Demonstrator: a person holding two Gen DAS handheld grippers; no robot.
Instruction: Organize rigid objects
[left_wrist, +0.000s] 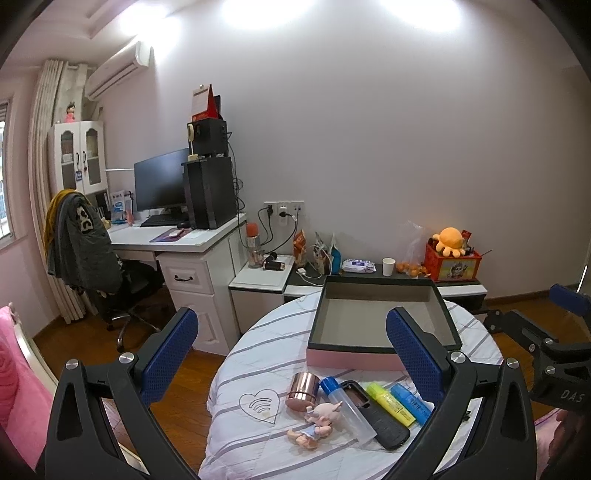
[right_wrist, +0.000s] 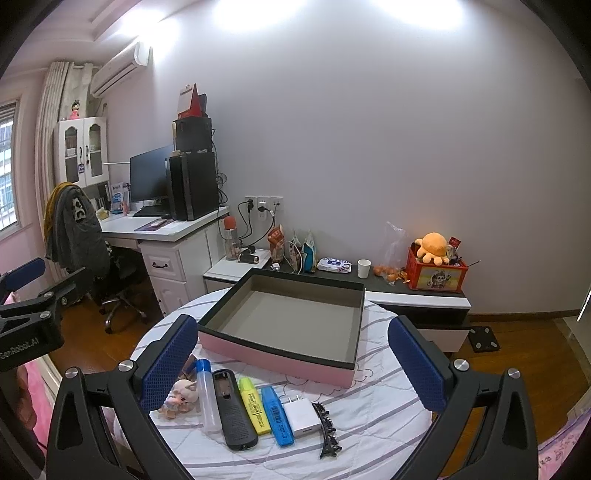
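Observation:
A pink box with a dark rim and grey inside (left_wrist: 354, 360) (right_wrist: 280, 360) lies open and empty on a round table with a striped cloth (left_wrist: 258, 354) (right_wrist: 373, 413). In front of it lie in a row a rose-gold tin (left_wrist: 302, 390), a pig figurine (left_wrist: 317, 421) (right_wrist: 181, 398), a clear tube with a blue cap (left_wrist: 345, 408) (right_wrist: 207, 398), a black remote (left_wrist: 376, 415) (right_wrist: 232, 410), a yellow highlighter (left_wrist: 391, 402) (right_wrist: 254, 404), a blue highlighter (left_wrist: 410, 402) (right_wrist: 277, 415), a white charger (right_wrist: 303, 417) and a black hair clip (right_wrist: 327, 430). My left gripper (left_wrist: 291, 362) and right gripper (right_wrist: 293, 363) hover open and empty above the row.
A white desk (left_wrist: 177, 240) with monitor and computer tower stands at the left, with an office chair (left_wrist: 92, 254) draped in clothes. A low cabinet (left_wrist: 369, 277) behind the table holds a paper cup (left_wrist: 388, 266), snacks and a red toy box (left_wrist: 452, 264). Wooden floor surrounds the table.

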